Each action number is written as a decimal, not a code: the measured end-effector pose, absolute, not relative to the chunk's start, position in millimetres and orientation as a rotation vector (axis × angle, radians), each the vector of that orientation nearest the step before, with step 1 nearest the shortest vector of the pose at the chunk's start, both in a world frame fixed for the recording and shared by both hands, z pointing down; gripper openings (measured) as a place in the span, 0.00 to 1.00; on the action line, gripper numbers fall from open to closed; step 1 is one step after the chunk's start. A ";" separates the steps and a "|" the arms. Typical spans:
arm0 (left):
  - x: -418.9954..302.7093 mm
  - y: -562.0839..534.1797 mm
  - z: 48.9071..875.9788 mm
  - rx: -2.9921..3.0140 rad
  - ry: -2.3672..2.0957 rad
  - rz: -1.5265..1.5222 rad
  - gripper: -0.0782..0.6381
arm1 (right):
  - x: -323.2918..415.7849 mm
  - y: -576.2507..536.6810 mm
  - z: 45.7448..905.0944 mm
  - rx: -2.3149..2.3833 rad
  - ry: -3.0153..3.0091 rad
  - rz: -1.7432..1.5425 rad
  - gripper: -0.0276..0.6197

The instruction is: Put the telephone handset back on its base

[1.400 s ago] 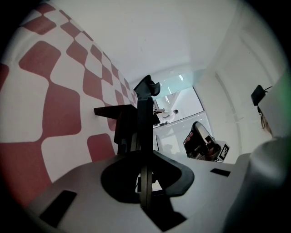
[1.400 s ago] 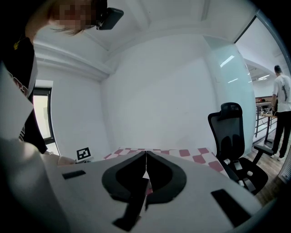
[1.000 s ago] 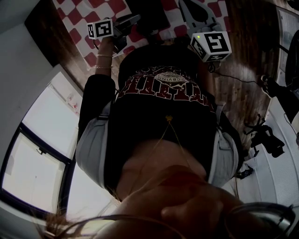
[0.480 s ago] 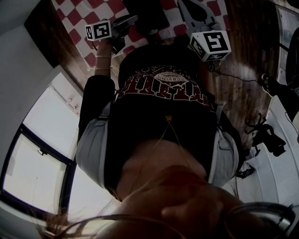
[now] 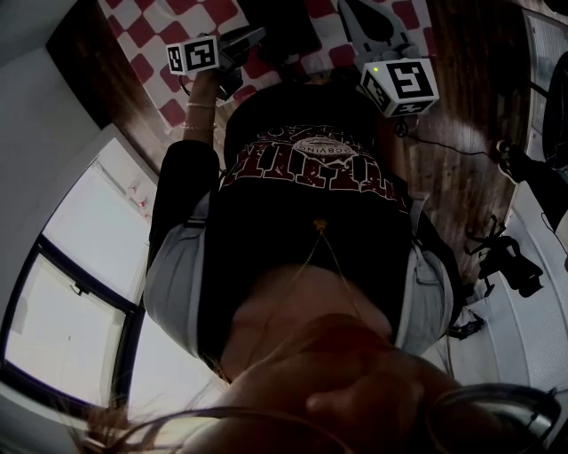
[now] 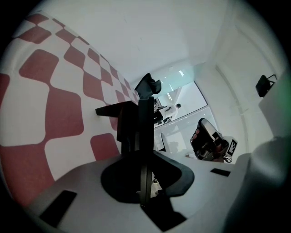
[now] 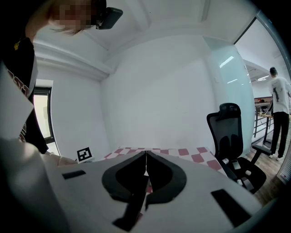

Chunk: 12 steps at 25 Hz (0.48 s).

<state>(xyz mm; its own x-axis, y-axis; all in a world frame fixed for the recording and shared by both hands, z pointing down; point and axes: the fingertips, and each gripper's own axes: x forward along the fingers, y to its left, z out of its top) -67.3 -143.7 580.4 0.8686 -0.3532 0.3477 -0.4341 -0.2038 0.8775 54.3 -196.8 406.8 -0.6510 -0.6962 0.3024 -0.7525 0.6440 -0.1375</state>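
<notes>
My left gripper (image 5: 241, 43) reaches over the red-and-white checked tablecloth (image 5: 142, 35), rolled onto its side. In the left gripper view it (image 6: 145, 157) is shut on a thin black thing seen edge-on, which looks like the telephone handset (image 6: 129, 125). A dark shape (image 5: 280, 25) lies on the cloth just past it, perhaps the telephone's base; most of it is cut off. My right gripper (image 5: 373, 11) is held level beside it. Its jaws (image 7: 145, 154) are shut with nothing between them, pointing across the cloth (image 7: 182, 151) at a white wall.
The person's torso fills the middle of the head view. A black office chair (image 7: 232, 132) stands right of the table, and a person (image 7: 279, 104) stands farther off. Cables and dark gear (image 5: 510, 262) lie on the wooden floor (image 5: 461, 177). A window (image 5: 62, 301) is at the lower left.
The left gripper has wavered slightly and now sits a little more to the right. Nothing else differs.
</notes>
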 end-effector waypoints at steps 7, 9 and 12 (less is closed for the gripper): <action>-68.2 -144.3 596.0 1.820 -0.679 0.155 0.22 | 60.7 -196.3 404.8 1.205 -2.639 0.363 0.07; -68.6 -144.1 596.4 1.822 -0.672 0.152 0.22 | 61.8 -196.1 405.8 1.210 -2.635 0.367 0.07; -68.1 -143.8 595.3 1.816 -0.659 0.131 0.22 | 63.2 -196.2 405.5 1.215 -2.632 0.371 0.07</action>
